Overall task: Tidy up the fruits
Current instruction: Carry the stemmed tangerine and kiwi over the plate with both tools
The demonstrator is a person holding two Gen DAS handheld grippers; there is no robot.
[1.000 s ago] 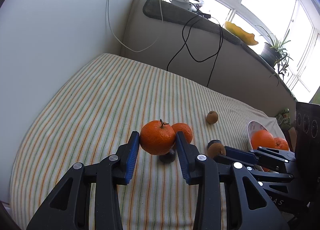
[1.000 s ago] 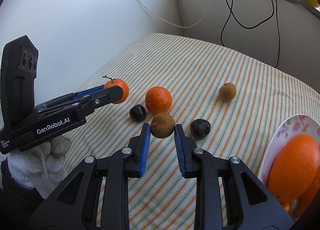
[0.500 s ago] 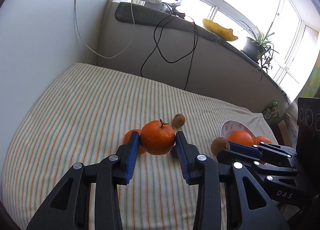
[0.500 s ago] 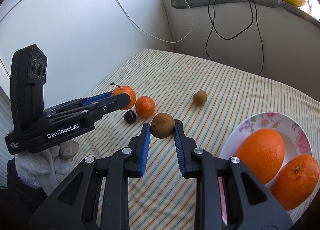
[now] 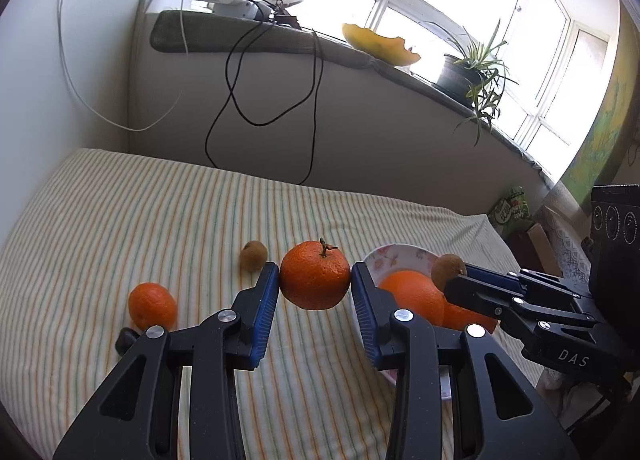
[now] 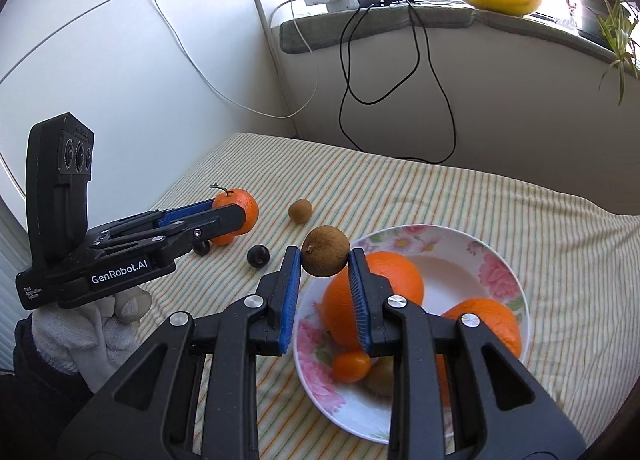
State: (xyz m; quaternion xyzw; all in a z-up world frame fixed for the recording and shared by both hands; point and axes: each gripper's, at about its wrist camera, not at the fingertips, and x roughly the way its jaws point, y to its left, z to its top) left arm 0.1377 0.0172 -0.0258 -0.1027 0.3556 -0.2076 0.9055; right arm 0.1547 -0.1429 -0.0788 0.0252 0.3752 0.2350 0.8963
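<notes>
So both fruits are mid-carry toward the flowered plate. The left hand-held gripper is clamped on a stemmed tangerine, up in the air just left of the plate. The right hand-held gripper is pinching a brown kiwi right over the plate's near rim. Next it needs a lowering into a gap beside the big orange, then letting go gently so nothing rolls. Left of the plate on the striped desk cloth: another tangerine, a kiwi, and dark fruit, maybe plums. Sunny windowsill behind the plate.
</notes>
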